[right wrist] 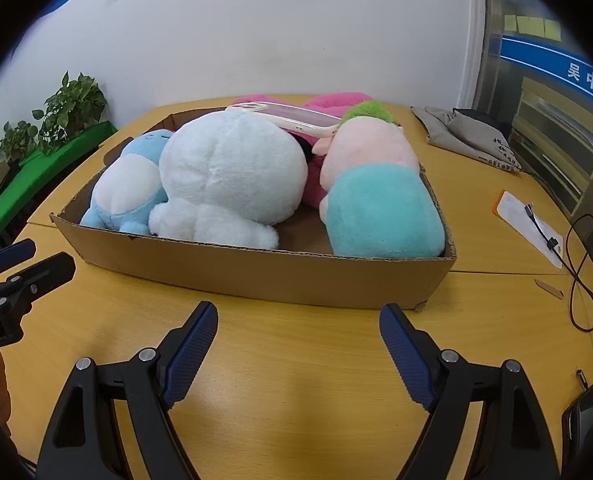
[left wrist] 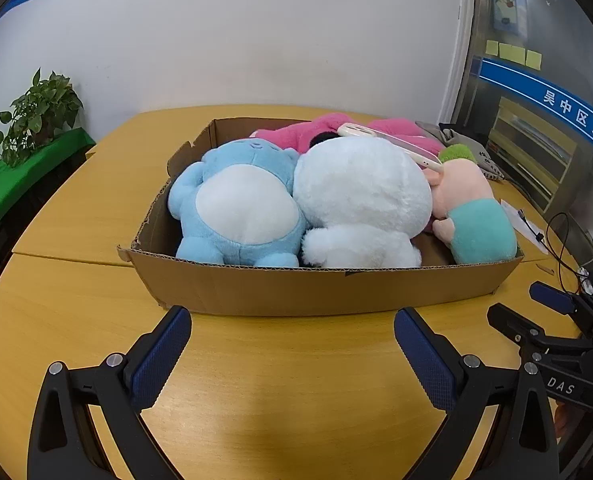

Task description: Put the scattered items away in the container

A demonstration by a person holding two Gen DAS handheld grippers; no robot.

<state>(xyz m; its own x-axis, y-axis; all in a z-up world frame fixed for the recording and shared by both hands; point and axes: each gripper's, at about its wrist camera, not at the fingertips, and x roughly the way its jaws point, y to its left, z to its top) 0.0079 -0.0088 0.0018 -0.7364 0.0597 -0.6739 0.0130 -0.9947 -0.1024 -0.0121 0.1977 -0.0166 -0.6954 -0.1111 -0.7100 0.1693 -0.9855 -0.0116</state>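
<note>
Cardboard box (left wrist: 296,288) sits in the middle of the left wrist view on the yellow wooden bench (left wrist: 288,380), and it is packed with soft toys. At its left end lies a blue plush (left wrist: 236,208) with a white belly, pressed against a big white plush (left wrist: 360,196) in the centre. At the right end a pink plush (left wrist: 472,216) with a teal body and a green tuft leans on the box's side wall. Behind these three a magenta plush (left wrist: 308,130) fills the far part of the box. A phone in a pale case (left wrist: 392,144) rests slantwise on top, bridging the white plush and the pink one.

Both tongs hover over bare bench in front of the box, tilted downward. The left tongs (left wrist: 292,356) stand wide open in the lower part of the left wrist view, with nothing between the blue pads. The right tongs (right wrist: 298,354) are also open and empty in the lower part of the right wrist view; they show again at the right edge of the left view.

In the right wrist view, a grey cloth bag (right wrist: 468,136) lies on the bench at upper right, well apart from the box. A white paper (right wrist: 528,224) with a cable (right wrist: 580,264) across it lies at the right edge. Green potted plants (right wrist: 72,100) stand at upper left, beside the white wall.
</note>
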